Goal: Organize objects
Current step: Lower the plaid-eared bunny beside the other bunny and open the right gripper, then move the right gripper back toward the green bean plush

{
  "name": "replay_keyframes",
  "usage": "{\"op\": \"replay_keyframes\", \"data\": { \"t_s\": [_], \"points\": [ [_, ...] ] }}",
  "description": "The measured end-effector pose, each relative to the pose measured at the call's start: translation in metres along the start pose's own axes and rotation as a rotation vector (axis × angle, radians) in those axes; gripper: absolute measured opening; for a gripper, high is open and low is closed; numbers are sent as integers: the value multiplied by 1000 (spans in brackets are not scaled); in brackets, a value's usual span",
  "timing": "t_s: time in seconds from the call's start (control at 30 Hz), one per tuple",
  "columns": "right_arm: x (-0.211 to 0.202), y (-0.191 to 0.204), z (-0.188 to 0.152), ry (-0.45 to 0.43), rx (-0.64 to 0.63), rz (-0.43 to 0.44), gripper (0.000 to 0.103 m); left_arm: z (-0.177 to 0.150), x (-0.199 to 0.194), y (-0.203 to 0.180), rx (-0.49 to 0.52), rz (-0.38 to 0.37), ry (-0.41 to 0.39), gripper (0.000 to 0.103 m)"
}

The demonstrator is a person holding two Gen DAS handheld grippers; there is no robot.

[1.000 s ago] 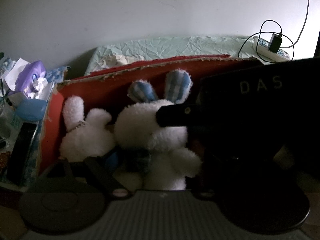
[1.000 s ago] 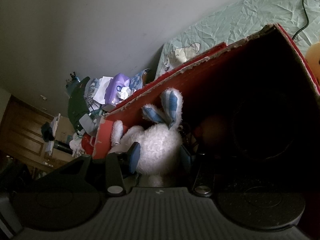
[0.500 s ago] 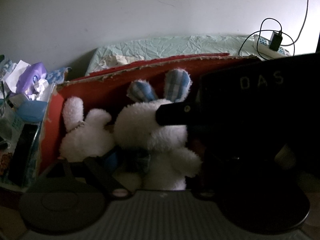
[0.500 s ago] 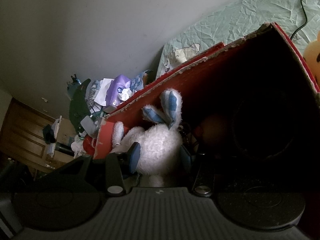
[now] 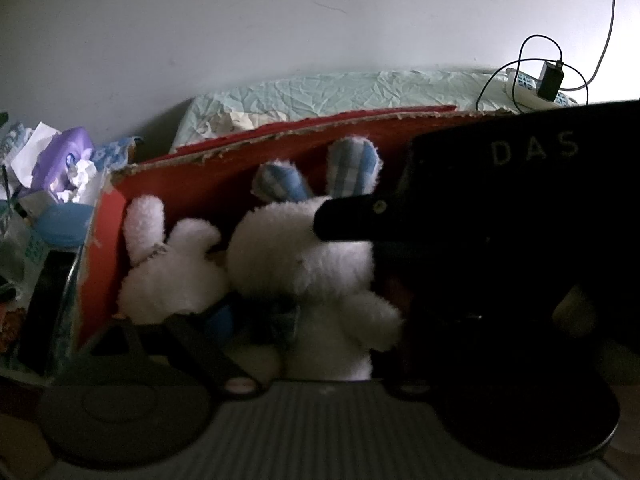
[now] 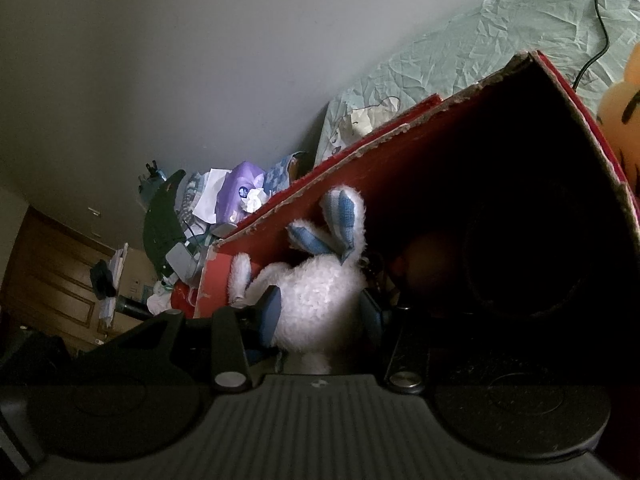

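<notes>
Almost nothing has changed over the last second: both views hold the same framing apart from a slight drift, and the toys lie as they did. I read that as a pause with the rabbit just lowered into place, release still to come.

The torn-edged red cardboard box [image 5: 192,184] is the container, lying on a bed with a crumpled pale green sheet [image 5: 360,88]. Inside, 2 plush toys lie side by side: the large white fluffy rabbit with blue checked ears [image 5: 304,256] in the middle, and a smaller white plush [image 5: 172,272] touching it, toward the box's end wall. The far end of the box is too dark to read.

The right hand-held gripper [image 6: 320,312] is clamped on the large rabbit's body, blue pads pressing both flanks. The left hand-held gripper [image 5: 256,328] sits low before the toys; I cannot tell its state, since a dark housing hides 1 finger.
</notes>
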State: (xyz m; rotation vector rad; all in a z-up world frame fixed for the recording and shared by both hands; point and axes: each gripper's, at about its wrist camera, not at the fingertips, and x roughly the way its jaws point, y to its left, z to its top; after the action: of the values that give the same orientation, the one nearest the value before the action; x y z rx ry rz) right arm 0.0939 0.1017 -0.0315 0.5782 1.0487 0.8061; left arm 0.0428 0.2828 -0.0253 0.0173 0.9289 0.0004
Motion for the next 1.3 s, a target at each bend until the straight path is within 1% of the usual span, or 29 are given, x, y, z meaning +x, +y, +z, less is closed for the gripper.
{"op": "replay_keyframes", "data": {
  "t_s": [0.7, 0.9, 1.17, 1.3],
  "points": [
    [0, 1, 0, -2, -1, 0, 48, 2, 5, 1, 0, -6, -4, 94],
    [1, 4, 0, -3, -14, -33, 48, 1, 4, 2, 1, -5, -9, 94],
    [-21, -1, -9, -63, -39, -99, 47, -2, 1, 10, -9, -4, -33, 94],
    [-39, 5, -17, -106, -65, -77, 47, -4, -10, -2, -5, 4, -53, 94]
  ]
}}
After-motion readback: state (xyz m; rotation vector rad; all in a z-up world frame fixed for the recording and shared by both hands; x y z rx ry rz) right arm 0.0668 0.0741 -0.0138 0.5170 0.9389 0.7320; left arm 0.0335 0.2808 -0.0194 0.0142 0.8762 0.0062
